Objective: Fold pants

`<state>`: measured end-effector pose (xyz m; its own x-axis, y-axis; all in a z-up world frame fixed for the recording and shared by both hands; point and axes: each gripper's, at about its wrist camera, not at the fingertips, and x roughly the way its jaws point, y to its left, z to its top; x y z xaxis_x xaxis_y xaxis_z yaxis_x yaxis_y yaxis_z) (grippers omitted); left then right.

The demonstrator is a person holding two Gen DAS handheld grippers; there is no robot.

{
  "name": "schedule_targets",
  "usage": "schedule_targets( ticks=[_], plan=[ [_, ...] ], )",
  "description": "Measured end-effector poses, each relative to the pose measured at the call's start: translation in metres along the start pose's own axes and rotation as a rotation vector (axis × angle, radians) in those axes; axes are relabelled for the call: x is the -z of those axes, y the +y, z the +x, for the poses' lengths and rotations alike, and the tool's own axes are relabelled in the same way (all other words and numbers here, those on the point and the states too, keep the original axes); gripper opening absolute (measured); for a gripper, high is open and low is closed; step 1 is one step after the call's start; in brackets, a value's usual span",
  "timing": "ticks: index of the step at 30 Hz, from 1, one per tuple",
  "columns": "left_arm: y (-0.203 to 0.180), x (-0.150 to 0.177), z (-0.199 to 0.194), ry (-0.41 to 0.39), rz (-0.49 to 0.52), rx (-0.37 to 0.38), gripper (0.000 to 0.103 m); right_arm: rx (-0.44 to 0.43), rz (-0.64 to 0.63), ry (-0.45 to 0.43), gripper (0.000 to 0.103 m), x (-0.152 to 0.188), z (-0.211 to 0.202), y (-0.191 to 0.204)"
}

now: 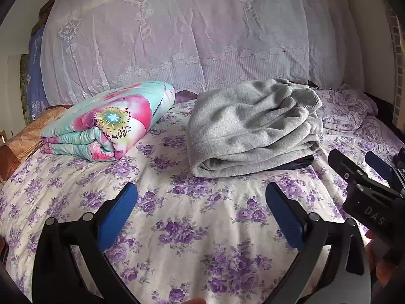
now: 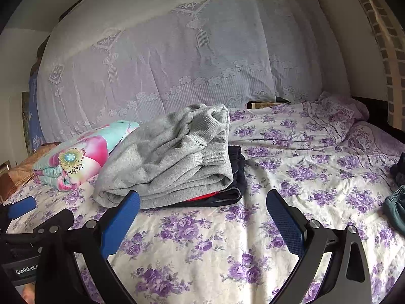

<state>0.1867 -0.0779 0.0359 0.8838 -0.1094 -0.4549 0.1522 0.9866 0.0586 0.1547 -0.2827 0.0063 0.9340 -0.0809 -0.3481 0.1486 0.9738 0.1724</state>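
The grey pants [image 2: 172, 157] lie folded on a dark garment [image 2: 236, 169], far and left on the bed [image 2: 202, 240], seemingly finished; left gripper [image 1: 201, 210] and right gripper [image 2: 202, 212] hover nearer, jaws apart, empty.

Bed [image 1: 192, 228] with white sheet, purple flower print. Lace-patterned pale curtain [image 1: 177, 33] hangs along the bed's far edge. Brick-patterned wall [image 2: 379, 38] at right, soft daylight.
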Motion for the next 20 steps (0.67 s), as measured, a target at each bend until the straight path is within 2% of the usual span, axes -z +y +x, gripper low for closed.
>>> schedule_targets(
  ticks=[5,10,20],
  plan=[
    [0.001,0.0002,-0.0012,-0.008,-0.008,0.015,0.098,-0.001,0.0,0.001,0.1,0.0001,0.0005,0.0001],
    [-0.0001,-0.0001,-0.0063,-0.039,0.007,-0.005,0.098,-0.001,0.0,0.002,0.1,0.0,0.0007,-0.0001],
    [0.0017,-0.0002,0.0012,0.003,-0.007,0.033,0.098,-0.002,0.0,0.003,0.1,0.0,0.001,-0.0004]
  ],
)
